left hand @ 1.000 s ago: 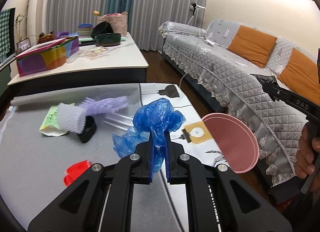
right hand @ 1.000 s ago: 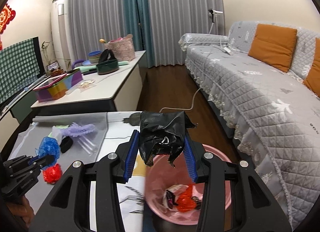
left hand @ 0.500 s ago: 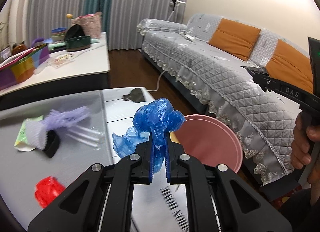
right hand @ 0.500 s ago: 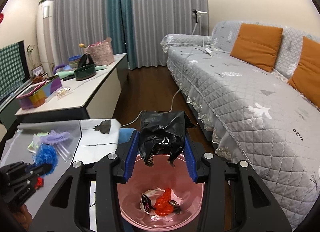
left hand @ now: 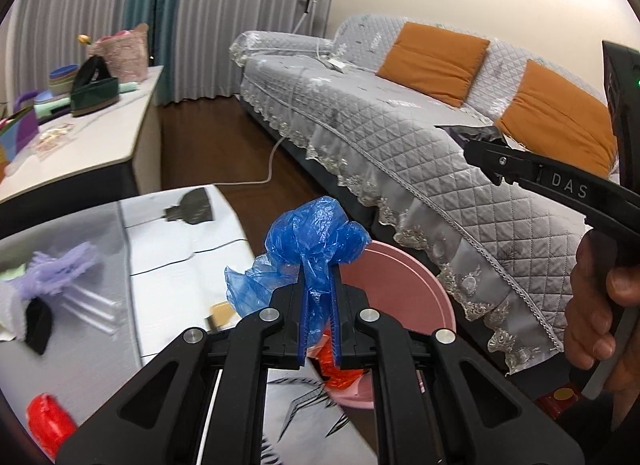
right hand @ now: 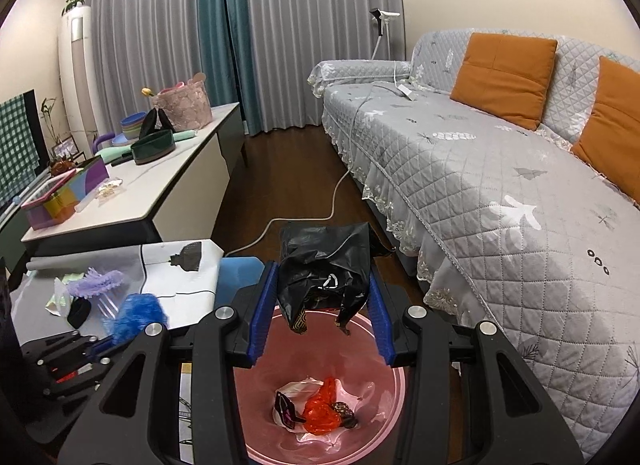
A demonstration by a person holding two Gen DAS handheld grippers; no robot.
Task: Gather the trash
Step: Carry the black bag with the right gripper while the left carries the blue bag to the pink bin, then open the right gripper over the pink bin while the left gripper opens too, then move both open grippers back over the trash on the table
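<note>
My left gripper point(left hand: 319, 285) is shut on a crumpled blue plastic bag point(left hand: 312, 241) and holds it near the rim of the pink bin point(left hand: 404, 285). My right gripper point(right hand: 322, 297) is shut on a crumpled black plastic bag point(right hand: 324, 265) and holds it right above the pink bin point(right hand: 376, 433), which has red, white and dark scraps in its bottom. The blue bag also shows in the right wrist view point(right hand: 138, 315), and the right gripper in the left wrist view point(left hand: 500, 163). A red scrap point(left hand: 46, 423) lies on the grey table point(left hand: 80, 349).
A purple fringed scrap point(right hand: 100, 279), a black piece point(right hand: 79, 311) and a green wrapper point(right hand: 70, 279) lie on the low table. A grey quilted sofa point(right hand: 480, 169) with orange cushions stands right. A white sideboard point(right hand: 168, 173) with bowls and boxes stands behind. A white cable point(right hand: 332, 201) crosses the floor.
Both grippers have moved right toward the pink bin with their bags. The right gripper now hangs over the bin's opening and the left has reached its rim.
</note>
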